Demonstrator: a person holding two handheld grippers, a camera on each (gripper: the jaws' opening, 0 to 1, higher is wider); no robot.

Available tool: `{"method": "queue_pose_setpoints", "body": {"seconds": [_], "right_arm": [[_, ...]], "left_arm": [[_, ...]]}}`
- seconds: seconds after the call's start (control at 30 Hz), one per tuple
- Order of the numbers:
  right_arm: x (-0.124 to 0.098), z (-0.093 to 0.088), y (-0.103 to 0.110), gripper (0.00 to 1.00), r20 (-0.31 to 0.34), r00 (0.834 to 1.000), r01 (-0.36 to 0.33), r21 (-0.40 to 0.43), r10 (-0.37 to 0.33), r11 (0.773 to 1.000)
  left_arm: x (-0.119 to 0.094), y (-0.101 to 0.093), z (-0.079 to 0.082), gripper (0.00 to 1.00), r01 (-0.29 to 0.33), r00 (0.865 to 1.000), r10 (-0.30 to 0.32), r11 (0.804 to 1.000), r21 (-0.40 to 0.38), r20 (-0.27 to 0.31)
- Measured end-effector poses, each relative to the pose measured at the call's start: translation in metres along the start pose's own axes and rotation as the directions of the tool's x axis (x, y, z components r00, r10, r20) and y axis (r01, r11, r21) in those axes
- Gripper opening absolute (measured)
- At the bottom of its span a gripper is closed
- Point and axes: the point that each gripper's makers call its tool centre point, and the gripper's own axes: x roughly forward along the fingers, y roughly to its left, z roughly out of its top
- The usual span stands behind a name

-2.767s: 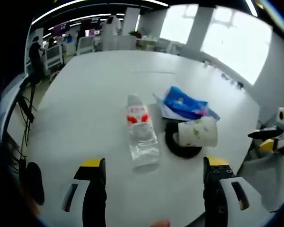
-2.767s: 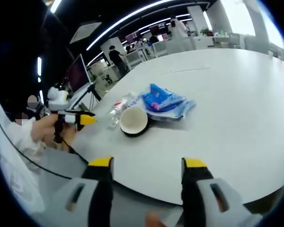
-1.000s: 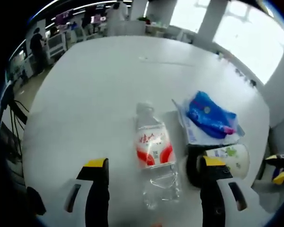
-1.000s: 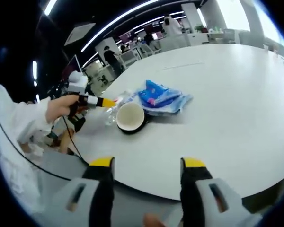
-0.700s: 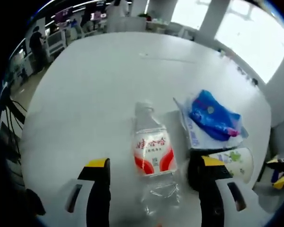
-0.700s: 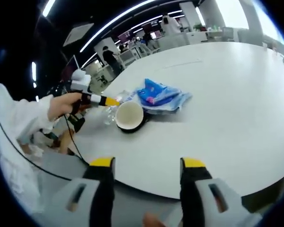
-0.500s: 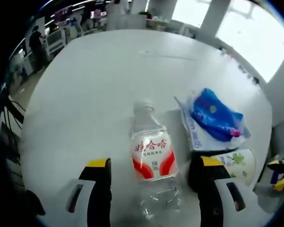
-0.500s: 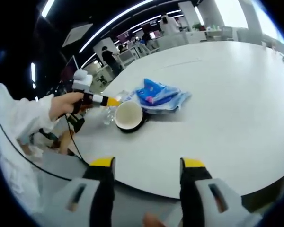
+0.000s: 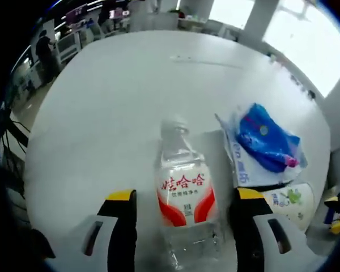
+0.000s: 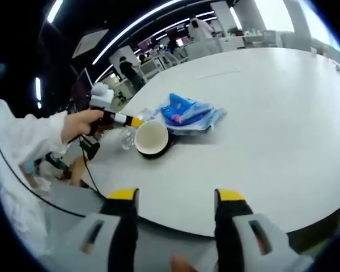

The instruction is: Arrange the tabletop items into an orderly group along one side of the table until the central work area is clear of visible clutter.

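The left gripper (image 9: 181, 204) has been carried forward over the last few seconds until the water bottle (image 9: 184, 187) lies between its spread fingers (image 9: 120, 198), where before it lay well ahead of them. The fingers are apart and nothing is gripped yet; contact with the bottle's sides cannot be judged. The bottle lies on its side on the white counter (image 9: 102, 96), cap pointing away from the gripper. Just to the right of the bottle lies the blue packet (image 9: 266, 141) on a sheet, and nearer the counter's edge beside the bottle, the paper cup (image 9: 289, 198) on its side on a dark round thing.

The right gripper (image 10: 173, 198) is held off the counter's edge, well apart from the bottle, fingers spread and empty.

The bottle is judged ready to be closed on; no item has yet been moved to a side.
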Motion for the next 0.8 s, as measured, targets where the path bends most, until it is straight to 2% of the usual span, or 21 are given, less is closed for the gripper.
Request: {"method": "queue_pose_setpoints", "body": {"seconds": [0.17,0.33,0.4,0.43,0.67,0.8], "right_arm": [[-0.0002,0.0002,-0.0005,0.52,0.002,1.000,0.002,0.004,-0.002,1.000],[0.0004,-0.0005,0.0000,0.52,0.000,1.000,0.002,0.004,-0.002,1.000],[0.0006,-0.0004,-0.0001,0.52,-0.002,1.000,0.003,0.003,-0.003,1.000],[0.0007,-0.0003,-0.0002,0.52,-0.002,1.000,0.003,0.003,-0.003,1.000],[0.0001,0.0016,-0.0017,0.52,0.005,1.000,0.003,0.004,-0.003,1.000],[-0.0009,0.0043,-0.0022,0.52,0.015,1.000,0.002,0.003,-0.002,1.000]], "left_arm": [[0.0044,0.0032,-0.0043,0.60,-0.023,1.000,0.023,1.000,0.001,-0.019],[0.0040,0.0050,-0.0021,0.53,-0.031,0.999,0.031,0.999,-0.007,-0.007],[0.0046,0.0012,-0.0017,0.40,-0.011,1.000,0.011,1.000,-0.017,-0.001],[0.0043,0.0038,0.0002,0.40,-0.023,1.000,0.023,0.999,-0.036,0.015],[0.0006,0.0004,-0.0042,0.37,-0.005,1.000,0.006,0.997,-0.077,0.012],[-0.0027,0.0024,-0.0058,0.36,-0.021,1.000,0.023,0.998,-0.065,0.015]]}}
